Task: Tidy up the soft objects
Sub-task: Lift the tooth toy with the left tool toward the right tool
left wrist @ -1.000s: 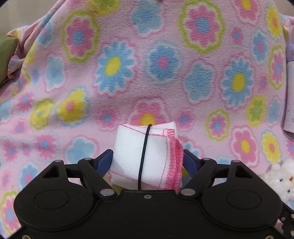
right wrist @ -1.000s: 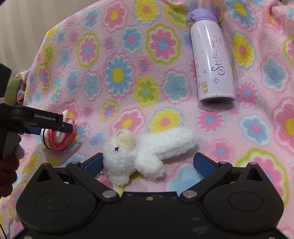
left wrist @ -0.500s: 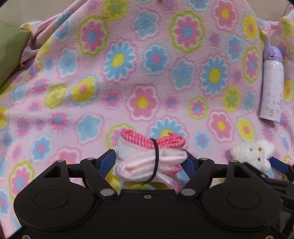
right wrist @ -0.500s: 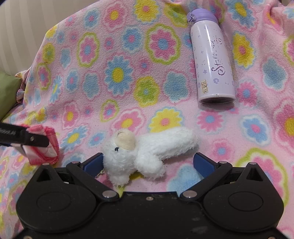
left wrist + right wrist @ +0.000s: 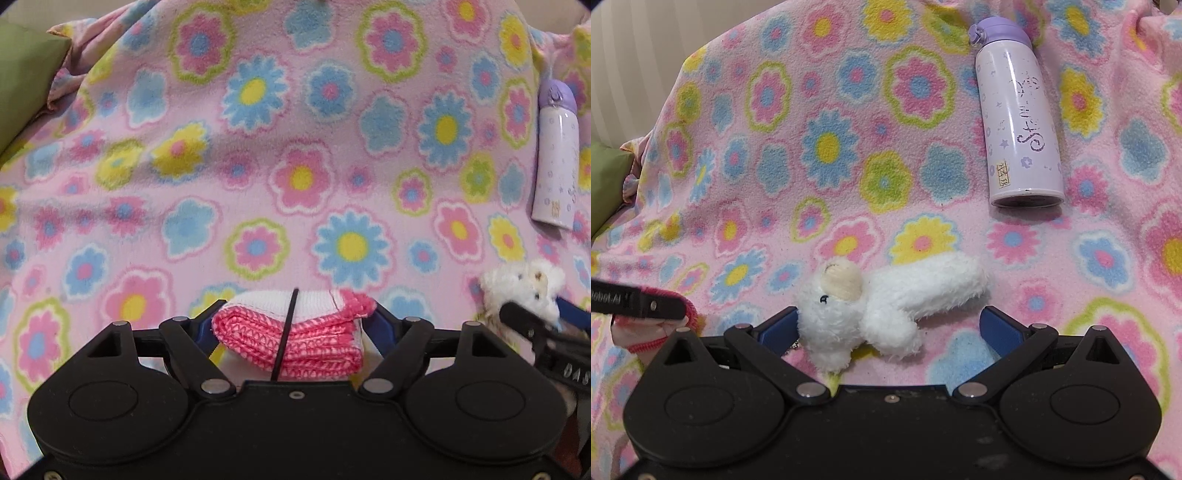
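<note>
Floral blanket (image 5: 849, 110) | left jaws clamp folded cloth (image 5: 291, 332) | right jaws wide around plush bear (image 5: 886, 306)

A pink flowered fleece blanket (image 5: 849, 177) is spread as the carrying surface. On it, a white plush bear (image 5: 882, 306) is laid on its side; a lilac bottle (image 5: 1019, 122) is laid at 1 o'clock of it, well apart.

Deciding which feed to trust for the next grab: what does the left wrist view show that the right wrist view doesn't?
Left wrist only: the folded pink-edged cloth face-on, clamped in the left gripper, black band around it.

Right wrist only: the right gripper open around the white plush bear, whole body visible.

Both: floral fleece blanket, lilac bottle lying down, green cushion.
</note>
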`<state>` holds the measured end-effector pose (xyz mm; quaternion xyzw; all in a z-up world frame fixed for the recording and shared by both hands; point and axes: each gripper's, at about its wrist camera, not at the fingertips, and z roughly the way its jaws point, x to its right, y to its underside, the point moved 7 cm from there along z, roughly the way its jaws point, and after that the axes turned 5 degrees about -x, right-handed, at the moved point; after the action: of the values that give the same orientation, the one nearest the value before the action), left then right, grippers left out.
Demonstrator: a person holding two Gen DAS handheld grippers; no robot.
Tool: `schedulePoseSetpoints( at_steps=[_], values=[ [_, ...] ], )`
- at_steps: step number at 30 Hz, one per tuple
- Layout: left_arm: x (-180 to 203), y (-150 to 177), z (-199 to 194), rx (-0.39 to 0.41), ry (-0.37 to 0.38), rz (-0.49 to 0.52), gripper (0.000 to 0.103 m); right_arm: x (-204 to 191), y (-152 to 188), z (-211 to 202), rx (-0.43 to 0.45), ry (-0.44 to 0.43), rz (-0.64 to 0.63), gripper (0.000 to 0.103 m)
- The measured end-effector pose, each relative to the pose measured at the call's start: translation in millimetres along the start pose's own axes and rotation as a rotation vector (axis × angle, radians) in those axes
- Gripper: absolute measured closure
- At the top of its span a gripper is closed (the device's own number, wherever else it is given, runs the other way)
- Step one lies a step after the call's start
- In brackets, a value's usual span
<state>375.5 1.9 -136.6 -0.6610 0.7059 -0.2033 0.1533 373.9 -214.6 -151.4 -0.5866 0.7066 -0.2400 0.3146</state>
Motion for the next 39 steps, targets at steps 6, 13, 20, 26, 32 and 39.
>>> schedulePoseSetpoints(
  at_steps=[6, 13, 20, 26, 32, 39],
  values=[
    [-3, 18, -13, 0.003, -0.002, 0.051, 0.027, 0, 0, 0, 0.001, 0.001, 0.000, 0.000],
    [-2, 5, -14, 0.031, -0.011, 0.077, 0.017, 0, 0, 0, 0.001, 0.001, 0.000, 0.000],
    [1, 4, 9, 0.003, 0.000, 0.059, 0.020, 0, 0, 0, 0.002, 0.001, -0.001, 0.000],
    [1, 7, 21, 0.021, 0.004, 0.063, 0.029, 0, 0, 0, 0.002, 0.003, -0.003, 0.000],
    [0, 13, 27, 0.050, -0.002, 0.104, 0.029, 0, 0, 1, -0.003, 0.007, -0.009, 0.000],
    [0, 12, 30, 0.023, 0.003, 0.098, 0.028, -2, -2, -4, -0.037, 0.037, -0.022, 0.001]
  ],
)
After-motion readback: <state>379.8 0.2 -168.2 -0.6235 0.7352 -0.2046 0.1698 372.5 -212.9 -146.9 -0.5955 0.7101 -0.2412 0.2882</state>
